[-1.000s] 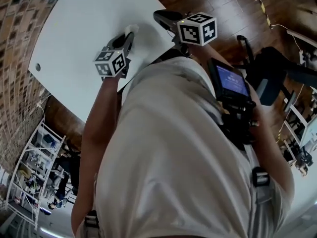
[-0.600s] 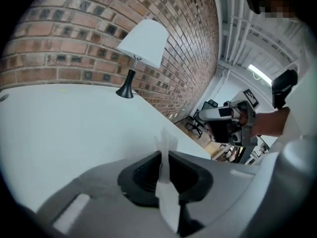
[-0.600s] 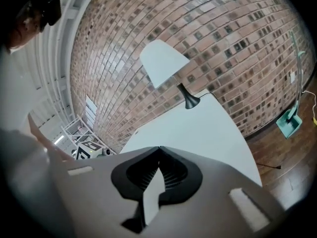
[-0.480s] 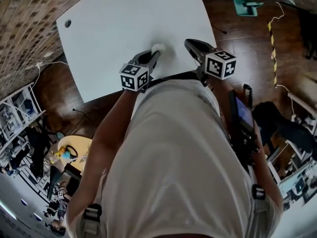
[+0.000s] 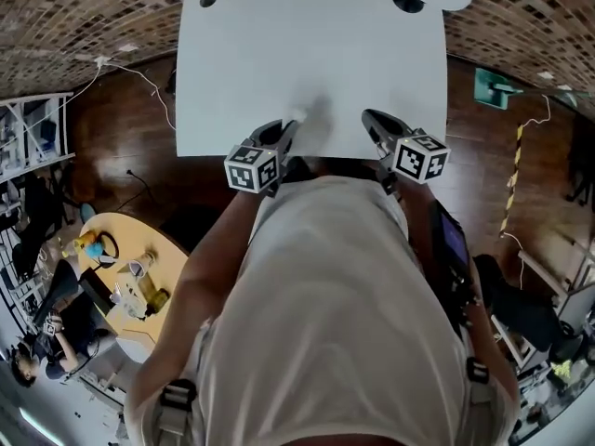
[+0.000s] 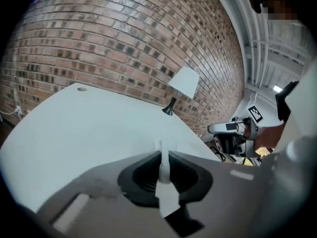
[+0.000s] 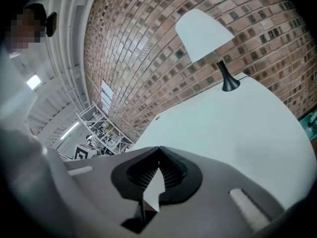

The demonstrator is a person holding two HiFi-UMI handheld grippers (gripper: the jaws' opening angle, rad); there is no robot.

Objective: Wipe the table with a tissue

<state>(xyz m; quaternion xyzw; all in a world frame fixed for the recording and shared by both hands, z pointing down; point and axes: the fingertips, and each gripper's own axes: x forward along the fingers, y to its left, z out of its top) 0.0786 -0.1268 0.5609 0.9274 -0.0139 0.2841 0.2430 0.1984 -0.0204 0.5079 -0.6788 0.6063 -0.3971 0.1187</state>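
The white table (image 5: 307,45) fills the top of the head view. My left gripper (image 5: 290,124) hangs over the table's near edge, shut on a small white tissue (image 5: 298,115) that sticks out past its tips. In the left gripper view the tissue (image 6: 160,158) is a thin strip pinched between the black pads, above the table (image 6: 89,128). My right gripper (image 5: 370,117) is over the near edge a little to the right. In the right gripper view its jaws (image 7: 158,148) meet at the tips with nothing between them.
A white-shaded lamp (image 6: 182,85) stands at the table's far right corner, against the brick wall (image 6: 124,38). A cable hole (image 5: 207,0) is at the far left corner. Lower left on the wooden floor is a round yellow table (image 5: 125,263) with seated people.
The view has swung so the table lies square ahead. Both grippers have moved along the table's near edge; the left one still holds the tissue.
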